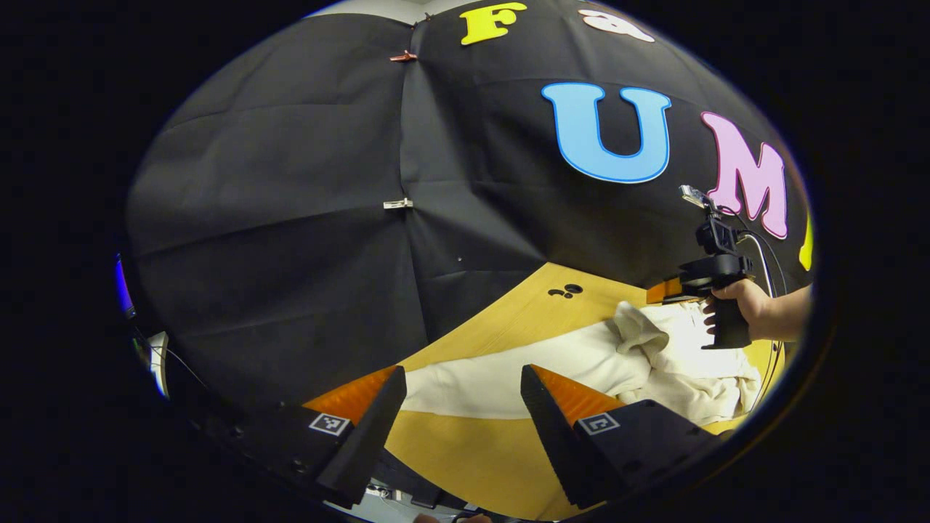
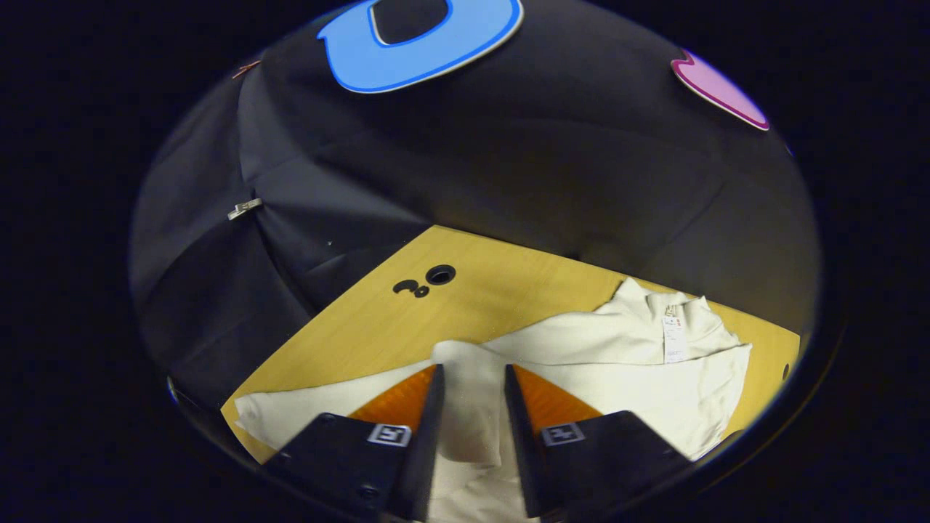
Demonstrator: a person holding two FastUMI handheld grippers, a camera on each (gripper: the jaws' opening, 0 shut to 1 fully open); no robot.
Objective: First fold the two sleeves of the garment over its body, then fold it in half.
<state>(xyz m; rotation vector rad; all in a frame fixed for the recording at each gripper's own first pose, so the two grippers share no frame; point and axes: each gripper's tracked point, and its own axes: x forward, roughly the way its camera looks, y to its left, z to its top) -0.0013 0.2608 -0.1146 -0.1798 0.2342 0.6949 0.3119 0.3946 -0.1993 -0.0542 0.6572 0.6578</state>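
A cream long-sleeved garment [image 1: 581,359] lies crumpled on the wooden table [image 1: 465,450]; one long part of it stretches across the gap in front of my left gripper [image 1: 462,370]. That gripper hovers open, with nothing between its fingers. Farther right, a hand holds my right gripper [image 1: 665,290] over the garment's bunched part. In the right gripper view, my right gripper [image 2: 472,370] is shut on a raised cream sleeve [image 2: 468,407], whose end sticks up past the tips. The garment's body [image 2: 639,378] lies beyond, neck label [image 2: 674,338] showing.
The booth's black cloth wall rises close behind the table [image 2: 407,319]. A round cable hole [image 2: 439,274] sits in the bare wood near the far left corner. A cable trails from the right gripper's handle [image 1: 759,254].
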